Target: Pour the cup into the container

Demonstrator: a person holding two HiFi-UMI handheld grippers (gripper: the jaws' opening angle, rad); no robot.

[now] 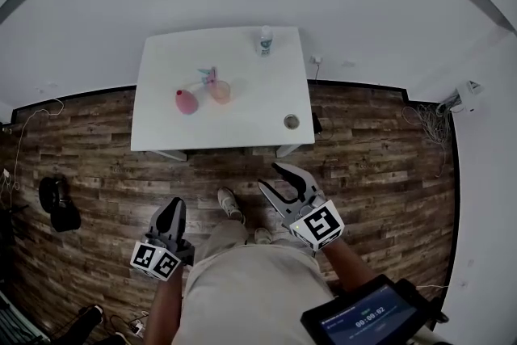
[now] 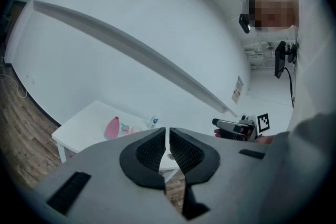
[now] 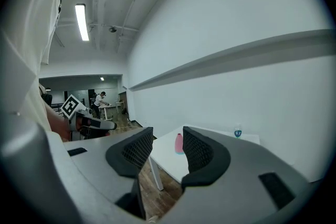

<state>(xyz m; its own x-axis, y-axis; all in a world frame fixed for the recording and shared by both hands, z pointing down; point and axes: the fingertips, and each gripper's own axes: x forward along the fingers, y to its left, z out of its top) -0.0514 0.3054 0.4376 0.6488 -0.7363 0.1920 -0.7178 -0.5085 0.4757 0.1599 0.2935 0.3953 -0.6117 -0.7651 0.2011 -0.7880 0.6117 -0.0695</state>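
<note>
On the white table (image 1: 242, 125) ahead stand a pink cup (image 1: 187, 101) and, just to its right, a pale orange see-through container (image 1: 220, 90). Both grippers are held over the wooden floor, well short of the table. My left gripper (image 1: 173, 210) is shut with nothing between its pads (image 2: 152, 150). My right gripper (image 1: 271, 176) is open by a narrow gap and empty. The left gripper view shows the pink cup (image 2: 112, 128) far off on the table. In the right gripper view the same pink cup (image 3: 179, 143) appears through the gap between the jaws.
A small clear bottle with a teal label (image 1: 265, 40) stands at the table's far edge. Near its front right corner is a round hole or cap (image 1: 292, 122). A white wall is behind the table. The person's shoes (image 1: 230, 204) are on the floor, and a tablet (image 1: 367, 317) is at lower right.
</note>
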